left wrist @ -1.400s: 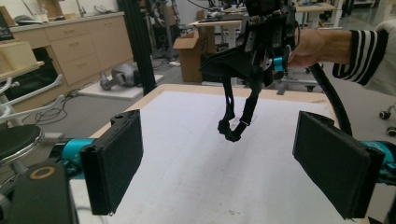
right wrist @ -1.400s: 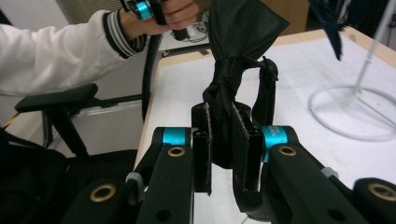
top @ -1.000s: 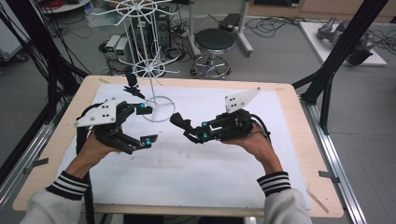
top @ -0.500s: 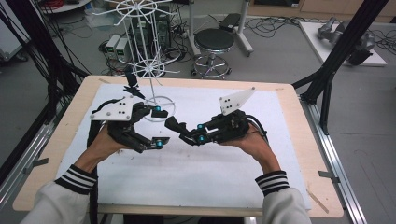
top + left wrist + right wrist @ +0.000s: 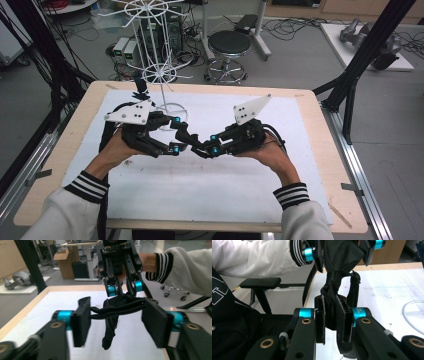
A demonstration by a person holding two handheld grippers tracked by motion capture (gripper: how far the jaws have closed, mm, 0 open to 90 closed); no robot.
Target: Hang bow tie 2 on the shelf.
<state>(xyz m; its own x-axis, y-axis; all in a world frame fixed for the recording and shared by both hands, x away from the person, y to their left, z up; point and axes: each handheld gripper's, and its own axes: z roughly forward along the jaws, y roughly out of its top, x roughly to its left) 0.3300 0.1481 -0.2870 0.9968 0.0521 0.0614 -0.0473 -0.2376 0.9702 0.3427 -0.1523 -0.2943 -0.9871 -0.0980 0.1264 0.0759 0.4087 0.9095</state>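
right gripper [image 5: 332,322]: your jaws are clamped tight on a bunched black cloth [image 5: 334,307].
left gripper [image 5: 116,322]: jaws about half apart, they've just been closing; the cloth band [image 5: 117,308] runs between the pads, looks near both, can't tell if pressed.
black cloth: held up over the white mat [image 5: 200,185], mid-table, between your two grippers; loose end hangs down.
wire rack [image 5: 157,75]: behind your left gripper, apart.

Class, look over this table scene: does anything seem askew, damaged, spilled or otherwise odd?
Nothing is spilled or broken. The black cloth is bunched and twisted, pinched in the right gripper, with a loose end drooping between the left gripper jaws, which have just been closing around it. The white wire rack stands upright.
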